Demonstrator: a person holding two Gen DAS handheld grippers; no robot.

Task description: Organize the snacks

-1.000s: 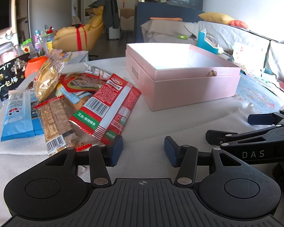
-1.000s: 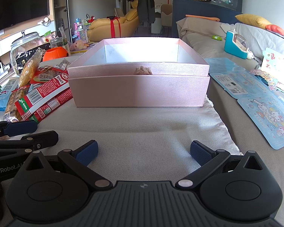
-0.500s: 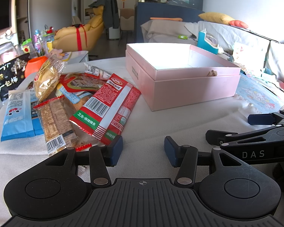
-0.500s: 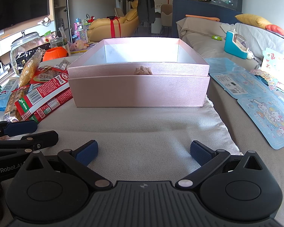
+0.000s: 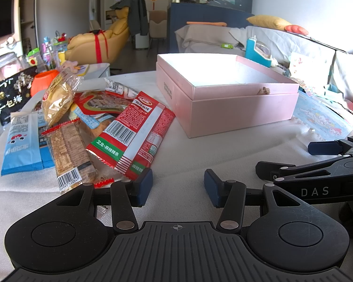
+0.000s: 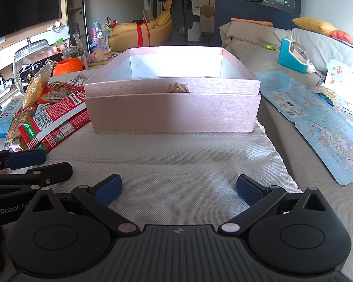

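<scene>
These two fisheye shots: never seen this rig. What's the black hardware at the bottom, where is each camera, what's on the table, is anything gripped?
No robot arm here: a person holds a two-finger gripper in each hand, and each carries a fisheye camera looking forward along its fingers.

In the left wrist view, the left gripper fills the bottom, its blue pads apart with nothing between them. The right gripper lies at that picture's right edge.

In the right wrist view, the right gripper is likewise open and empty, with the left one at the left edge.

On the cloth-covered table sits an open pink box; what its interior holds cannot be seen. To its left lies a snack pile, including a red packet and blue sachets. Cartoon sticker sheets lie to the box's right.
</scene>
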